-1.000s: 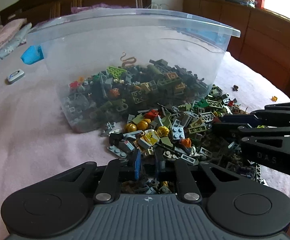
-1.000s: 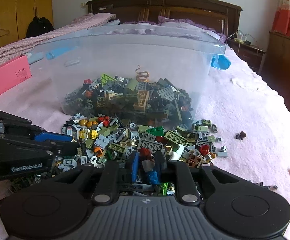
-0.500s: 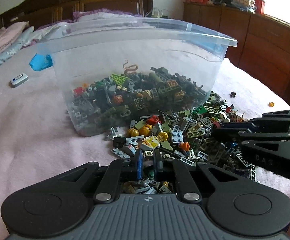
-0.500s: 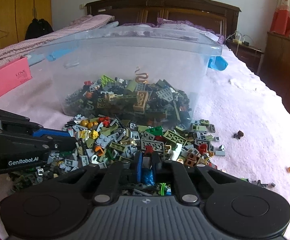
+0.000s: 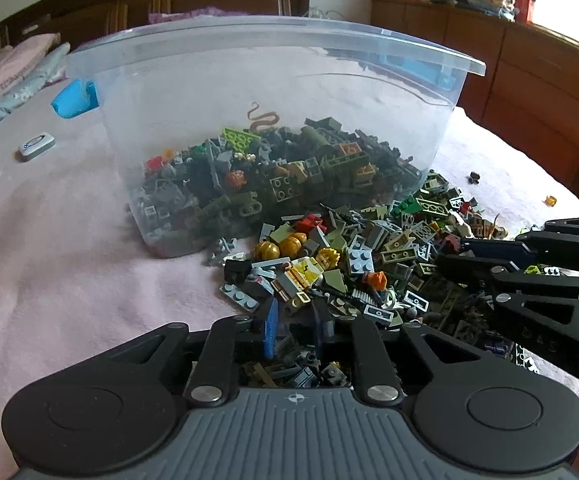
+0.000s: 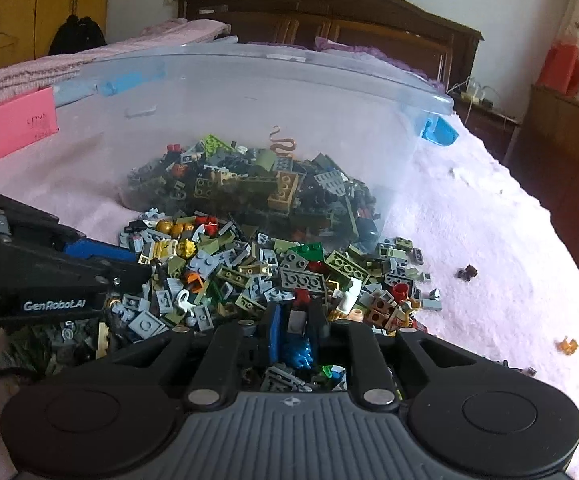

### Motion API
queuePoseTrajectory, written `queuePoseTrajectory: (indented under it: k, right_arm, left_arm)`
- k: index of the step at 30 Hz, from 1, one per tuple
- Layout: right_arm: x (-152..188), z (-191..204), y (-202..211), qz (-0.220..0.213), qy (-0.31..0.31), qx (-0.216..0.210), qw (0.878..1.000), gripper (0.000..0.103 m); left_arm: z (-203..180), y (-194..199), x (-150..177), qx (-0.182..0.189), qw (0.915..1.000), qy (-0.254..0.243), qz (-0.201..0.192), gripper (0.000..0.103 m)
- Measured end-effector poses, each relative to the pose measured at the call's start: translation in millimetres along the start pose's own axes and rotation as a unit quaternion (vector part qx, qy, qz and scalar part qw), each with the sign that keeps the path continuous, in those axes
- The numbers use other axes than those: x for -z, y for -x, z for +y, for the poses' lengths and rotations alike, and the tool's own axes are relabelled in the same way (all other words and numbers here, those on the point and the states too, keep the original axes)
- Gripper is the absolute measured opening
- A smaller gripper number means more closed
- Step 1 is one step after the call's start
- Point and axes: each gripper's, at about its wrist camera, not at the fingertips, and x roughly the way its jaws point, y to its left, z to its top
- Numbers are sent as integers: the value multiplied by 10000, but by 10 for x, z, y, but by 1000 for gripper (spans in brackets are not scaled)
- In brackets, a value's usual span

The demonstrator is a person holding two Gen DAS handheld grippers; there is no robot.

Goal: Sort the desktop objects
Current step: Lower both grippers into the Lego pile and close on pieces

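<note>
Left wrist view: bin (image 5: 441, 60) holds many bricks, yet a big pile (image 5: 369, 256) lies outside against it. Left gripper (image 5: 295, 320) is narrowly parted, nothing pinched; right gripper (image 6: 295, 322) pinches a small grey brick (image 6: 298, 321). Mostly unsorted, I'd say.

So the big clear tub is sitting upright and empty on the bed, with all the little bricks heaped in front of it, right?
Not empty. The clear tub holds many bricks; both wrist views show them through its wall. More bricks are heaped in front on the bed.
</note>
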Motion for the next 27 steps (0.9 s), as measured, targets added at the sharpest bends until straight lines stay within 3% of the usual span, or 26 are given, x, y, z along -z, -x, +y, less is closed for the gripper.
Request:
queuePoseTrajectory:
  k: [4, 7, 11, 17, 27]
  right_arm:
    - [-2, -53, 40, 5, -215, -54, 9998, 17]
    - [-4, -80, 100, -64, -317, -104, 9994, 10]
    - [-19, -82, 234, -155, -406, -429, 9981, 10]
    - [2, -61, 276, -72, -358, -516, 9980, 10]
    - [45, -16, 272, -10, -276, -462, 9986, 21]
  left_arm:
    - [-18, 10, -11, 10, 10000, -63, -26, 16]
    - [-22, 67, -18, 34, 10000, -39, -64, 15]
    - [-22, 193, -20, 106, 9999, -10, -136, 15]
    - [-26, 344, -16, 166, 9997, -3, -189, 15]
    - [-4, 523, -21, 173, 9995, 56, -268, 15]
